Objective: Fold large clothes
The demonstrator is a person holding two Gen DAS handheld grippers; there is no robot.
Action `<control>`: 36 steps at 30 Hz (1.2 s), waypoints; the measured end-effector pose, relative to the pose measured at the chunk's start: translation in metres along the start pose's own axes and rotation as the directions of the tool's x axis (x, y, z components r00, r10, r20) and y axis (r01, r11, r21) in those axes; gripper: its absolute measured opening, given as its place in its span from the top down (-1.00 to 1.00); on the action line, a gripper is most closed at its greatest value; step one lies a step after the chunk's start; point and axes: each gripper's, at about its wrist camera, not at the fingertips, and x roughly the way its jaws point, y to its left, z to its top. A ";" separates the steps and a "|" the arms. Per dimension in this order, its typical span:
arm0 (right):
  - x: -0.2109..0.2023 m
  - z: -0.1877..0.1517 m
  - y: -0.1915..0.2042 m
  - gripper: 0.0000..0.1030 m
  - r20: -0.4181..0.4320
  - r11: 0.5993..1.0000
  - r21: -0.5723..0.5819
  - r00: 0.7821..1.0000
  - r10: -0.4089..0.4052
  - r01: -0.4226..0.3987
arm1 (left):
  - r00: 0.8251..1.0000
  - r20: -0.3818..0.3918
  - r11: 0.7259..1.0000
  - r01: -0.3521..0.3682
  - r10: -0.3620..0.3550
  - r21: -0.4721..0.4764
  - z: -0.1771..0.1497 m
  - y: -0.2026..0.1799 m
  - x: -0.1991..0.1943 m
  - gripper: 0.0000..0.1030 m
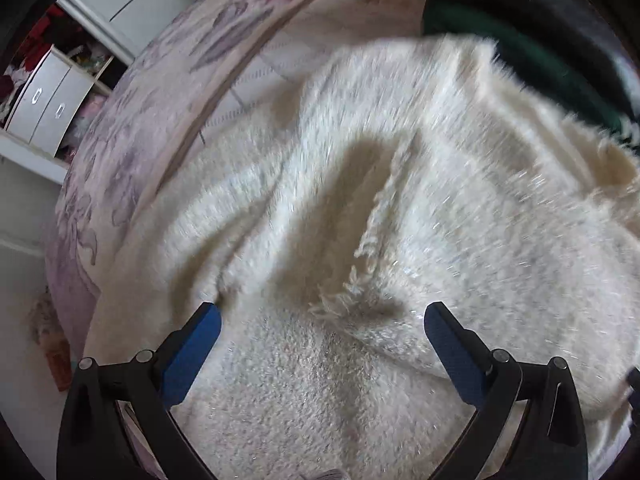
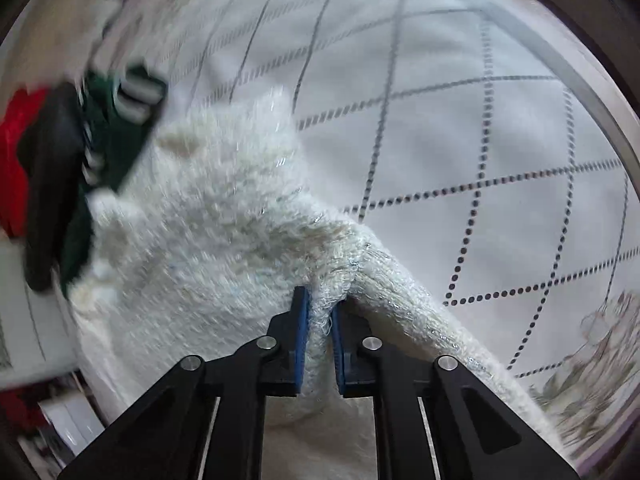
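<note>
Left gripper (image 1: 320,312) jaws spread over blurred, seemingly rumpled white sweater (image 1: 360,200); right gripper (image 2: 320,304) jaws pinching it.

The fluffy garment (image 1: 400,208) was cream-white, flecked with glinting silver threads. The bedcover (image 2: 460,128) under it was white, crossed by a grey diamond grid — some lines solid, some dotted. A bedspread (image 1: 120,160) showed lilac and pink flowers on a pale ground. Beside the garment lay dark green cloth (image 2: 116,140) with white stripes — and something red (image 2: 16,160). Both grippers' pads (image 1: 192,356) were blue on black frames.
</note>
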 end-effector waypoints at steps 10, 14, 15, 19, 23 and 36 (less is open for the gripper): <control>0.015 -0.039 0.106 0.43 0.072 0.904 -0.382 0.981 -0.178 0.192 | 0.996 -0.064 0.992 0.050 -0.058 -0.113 -0.002 0.013 0.031 -1.00; 0.045 -0.050 0.133 0.43 0.094 0.873 -0.393 0.957 -0.275 0.289 | 0.995 -0.051 0.982 0.081 -0.091 -0.173 -0.009 0.049 0.011 -1.00; 0.047 -0.055 0.148 0.43 0.099 0.874 -0.393 0.958 -0.269 0.286 | 0.994 -0.046 0.976 0.086 -0.097 -0.200 -0.012 0.066 0.008 -1.00; 0.043 -0.095 0.189 -0.02 0.078 0.868 -0.435 0.970 -0.228 0.239 | 0.982 -0.085 0.912 0.125 -0.170 -0.390 -0.052 0.145 -0.008 -1.00; 0.058 -0.160 0.221 -0.04 -0.007 0.817 -0.551 0.978 -0.206 0.169 | 0.955 -0.145 0.785 0.120 -0.258 -0.608 -0.123 0.232 -0.005 -1.00; 0.173 -0.320 0.335 -0.04 0.061 0.635 -0.730 0.950 -0.306 0.252 | 0.890 0.126 0.202 0.234 -0.438 -0.951 -0.210 0.380 0.091 -0.96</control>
